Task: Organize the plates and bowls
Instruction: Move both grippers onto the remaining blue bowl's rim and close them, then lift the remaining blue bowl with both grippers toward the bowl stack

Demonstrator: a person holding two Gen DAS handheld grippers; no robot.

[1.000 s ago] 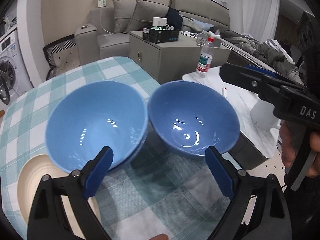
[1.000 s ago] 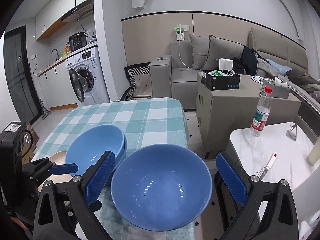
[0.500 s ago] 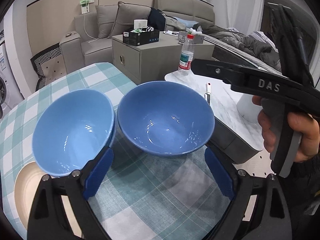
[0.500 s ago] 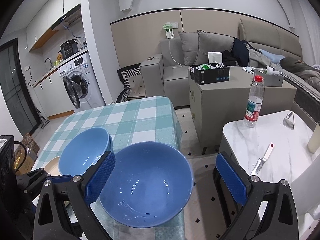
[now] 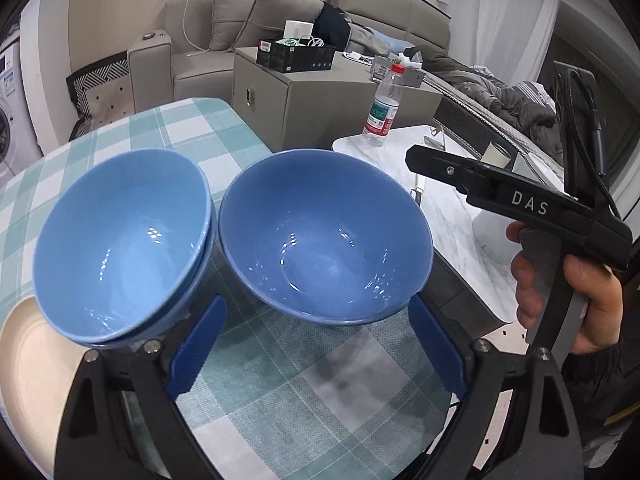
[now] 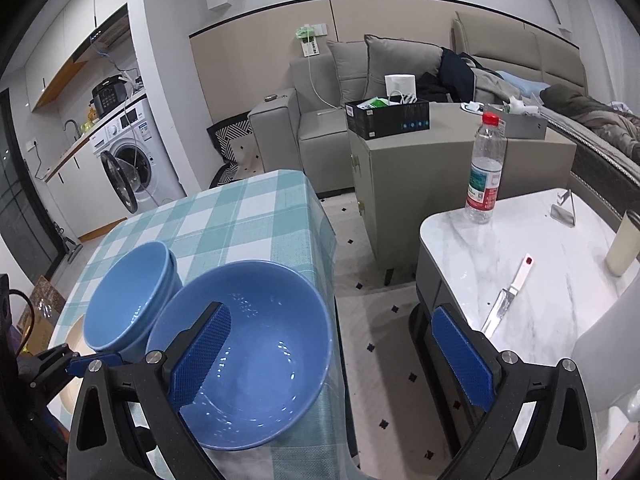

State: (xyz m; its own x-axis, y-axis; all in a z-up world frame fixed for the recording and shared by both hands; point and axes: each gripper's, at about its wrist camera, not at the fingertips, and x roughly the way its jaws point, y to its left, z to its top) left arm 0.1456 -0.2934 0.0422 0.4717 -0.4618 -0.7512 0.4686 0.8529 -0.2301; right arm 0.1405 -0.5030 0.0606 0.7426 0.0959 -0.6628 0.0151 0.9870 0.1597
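1. Counter under a teal-and-white checked cloth (image 5: 288, 392): carries all the crockery, grouped at its near right corner, probably staged there for stacking.
2. Stack of glossy blue ceramic bowls (image 5: 120, 248), near left. At least two are nested, going by the doubled rim; the exact count is hidden.
3. Single glossy blue ceramic bowl (image 6: 256, 356): upright and empty, rim just beside the stack. In the right wrist view it sits right at the cloth's edge. Likely the next one for the stack.
4. Cream plate (image 5: 32, 364): partly under the stack and cut off by the frame.
5. Left tool (image 5: 316, 348): wide open, holding nothing, near the single bowl's near rim.
6. Right tool (image 6: 332, 364): wide open, empty; left finger (image 6: 200, 356) over the bowl's inside, right finger outside past the counter edge, so it straddles the right rim. Contact cannot be told.
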